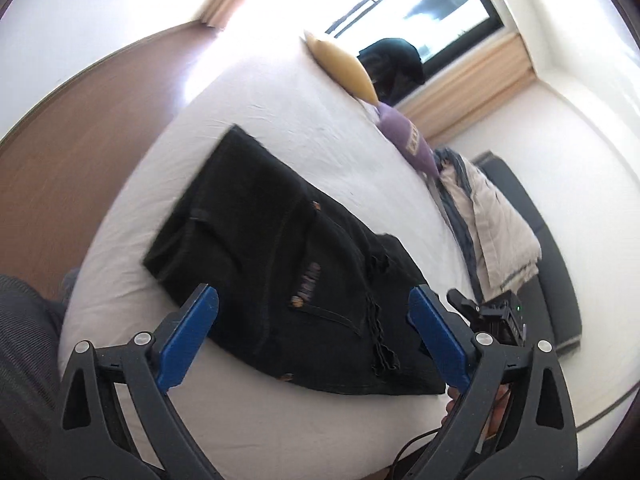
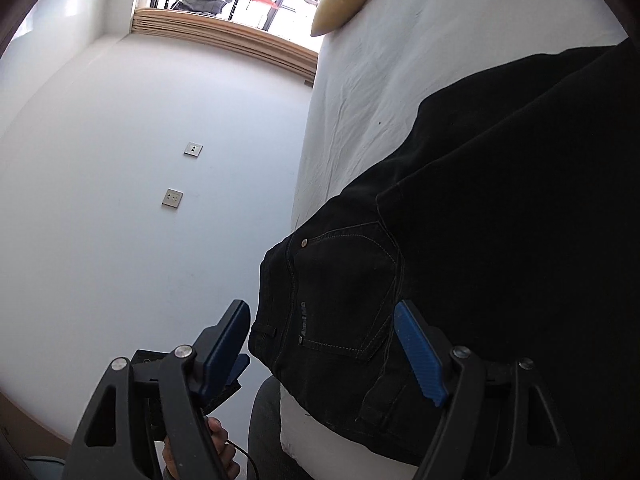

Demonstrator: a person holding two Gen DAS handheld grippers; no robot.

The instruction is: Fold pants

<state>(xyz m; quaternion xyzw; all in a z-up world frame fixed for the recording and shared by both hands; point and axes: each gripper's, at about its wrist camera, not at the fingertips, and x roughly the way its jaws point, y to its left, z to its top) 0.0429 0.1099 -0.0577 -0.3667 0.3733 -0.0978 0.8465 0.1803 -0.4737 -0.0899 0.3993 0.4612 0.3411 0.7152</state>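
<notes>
Black jeans (image 1: 276,240) lie folded on the white bed (image 1: 304,140), back pocket and small logo facing up. My left gripper (image 1: 314,300) is open and empty, its blue pads on either side of the near part of the jeans, just above them. In the right wrist view the jeans (image 2: 460,232) fill the right side, waistband end nearest. My right gripper (image 2: 322,318) is open and empty, hovering at the waistband and back pocket (image 2: 352,292). The right gripper's black body also shows in the left wrist view (image 1: 496,316) at the jeans' right end.
A yellow pillow (image 1: 344,66) and a purple pillow (image 1: 408,140) lie at the far side of the bed. A beige and grey blanket (image 1: 492,220) hangs off the right edge over a dark mat (image 1: 532,216). A white wall with outlets (image 2: 172,198) stands beside the bed.
</notes>
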